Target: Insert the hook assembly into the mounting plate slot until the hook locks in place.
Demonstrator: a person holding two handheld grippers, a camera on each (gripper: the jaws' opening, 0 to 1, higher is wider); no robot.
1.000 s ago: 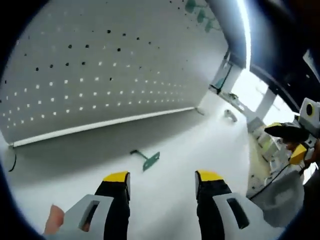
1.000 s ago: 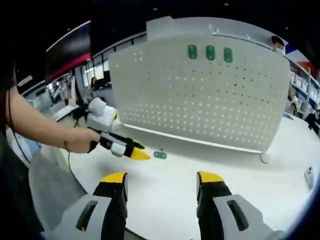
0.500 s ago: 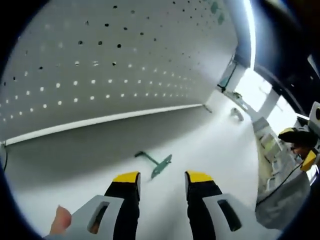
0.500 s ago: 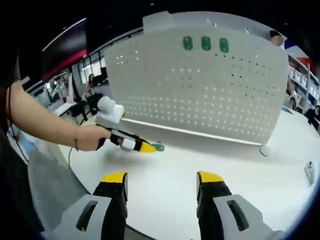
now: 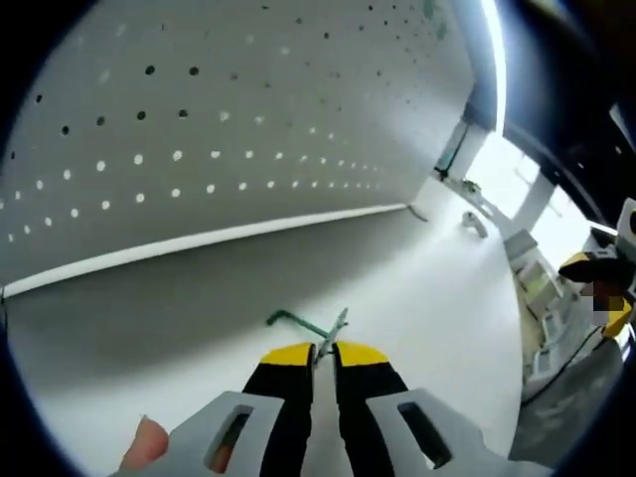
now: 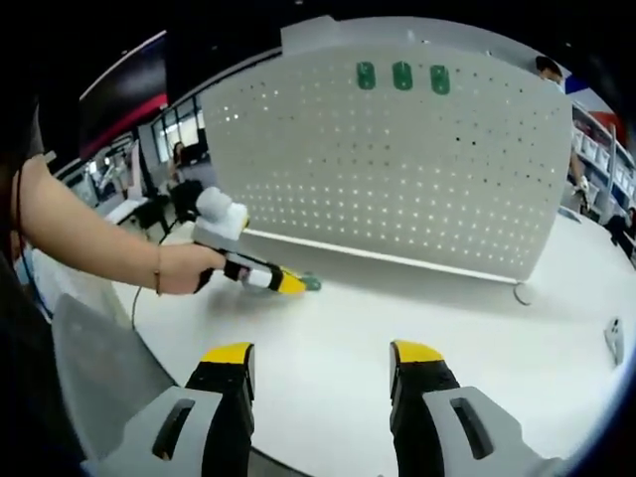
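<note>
A green hook assembly (image 5: 336, 324) lies on the white table (image 5: 427, 288) in front of the white pegboard mounting plate (image 5: 248, 119). Its bent rod (image 5: 291, 319) points left. In the left gripper view my left gripper (image 5: 323, 350) is shut on the hook's flat green plate, its yellow tips almost touching. The right gripper view shows the left gripper (image 6: 289, 284) in a hand, low on the table, with the green hook (image 6: 312, 282) at its tip. My right gripper (image 6: 323, 353) stands open over the table near its front edge, holding nothing.
Three green hooks (image 6: 401, 76) hang in the upper rows of the pegboard (image 6: 397, 179). A small metal part (image 6: 616, 343) lies at the table's far right, and a round foot (image 6: 519, 294) sits at the board's right end. A person's arm (image 6: 89, 243) reaches in from the left.
My left gripper has moved forward and down onto the hook, and its jaws have gone from wide open to shut on the green plate. The right gripper has stayed open.
</note>
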